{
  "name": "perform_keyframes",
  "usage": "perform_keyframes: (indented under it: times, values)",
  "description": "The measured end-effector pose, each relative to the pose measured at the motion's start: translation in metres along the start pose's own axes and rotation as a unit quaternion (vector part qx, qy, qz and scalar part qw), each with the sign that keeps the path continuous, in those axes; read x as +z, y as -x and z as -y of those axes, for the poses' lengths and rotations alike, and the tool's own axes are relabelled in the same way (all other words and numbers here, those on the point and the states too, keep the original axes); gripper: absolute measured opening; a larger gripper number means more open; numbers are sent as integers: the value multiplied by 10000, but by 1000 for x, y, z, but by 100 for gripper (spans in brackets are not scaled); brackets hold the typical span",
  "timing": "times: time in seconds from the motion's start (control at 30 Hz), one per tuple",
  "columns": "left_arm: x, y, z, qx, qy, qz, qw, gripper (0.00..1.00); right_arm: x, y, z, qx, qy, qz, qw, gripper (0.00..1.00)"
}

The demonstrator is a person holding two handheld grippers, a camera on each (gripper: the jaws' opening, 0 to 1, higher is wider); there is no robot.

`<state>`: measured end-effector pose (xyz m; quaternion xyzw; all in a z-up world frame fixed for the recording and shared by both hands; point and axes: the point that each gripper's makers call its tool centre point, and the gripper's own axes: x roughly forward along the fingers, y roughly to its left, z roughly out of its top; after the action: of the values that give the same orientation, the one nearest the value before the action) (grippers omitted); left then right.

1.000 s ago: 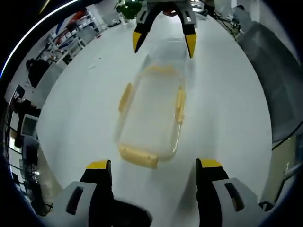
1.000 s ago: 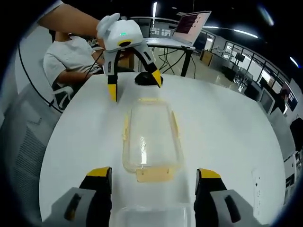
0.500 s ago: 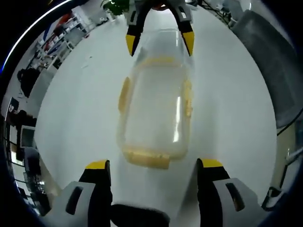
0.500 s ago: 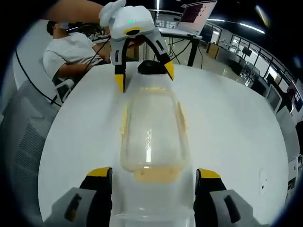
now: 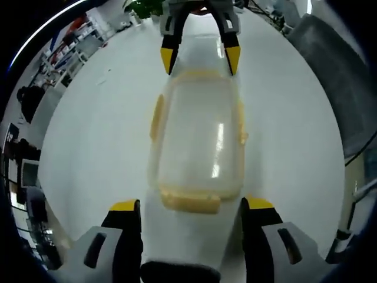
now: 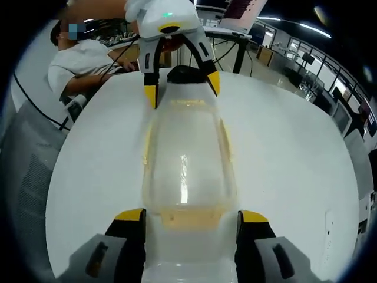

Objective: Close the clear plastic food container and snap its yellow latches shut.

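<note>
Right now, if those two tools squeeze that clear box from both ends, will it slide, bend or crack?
The clear container looks empty, so it is probably light and may skate on the smooth white table. Its thin see-through walls suggest some flex rather than cracking. The left tool and right tool straddle opposite ends, which should steady it.

Table: we see a round white top.
Laptop: open on a desk behind.
Ceiling: strip lights.
Plant: green leaves at the far edge.
Seated person: white shirt.
</note>
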<state>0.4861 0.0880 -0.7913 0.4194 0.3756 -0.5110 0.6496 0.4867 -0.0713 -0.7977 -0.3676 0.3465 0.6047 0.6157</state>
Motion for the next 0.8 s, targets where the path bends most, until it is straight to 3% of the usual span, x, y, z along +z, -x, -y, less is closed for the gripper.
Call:
perform_keyframes:
  times: [0.3, 0.43, 0.5, 0.8]
  values:
    - [3, -2, 5, -238, -93, 16, 9997, 61, -5, -4, -2, 74, 38, -197, 9998, 56]
    - [3, -5, 16, -593, 249, 56, 9979, 52, -5, -7, -6, 159, -50, -295, 9994, 51]
    - [2, -5, 15, -626, 232, 55, 9978, 49, -3, -8, -6, 163, -35, -294, 9994, 51]
    - [2, -8, 14, -733, 128, 49, 9972, 48, -3, -8, -9, 179, 11, -317, 9993, 49]
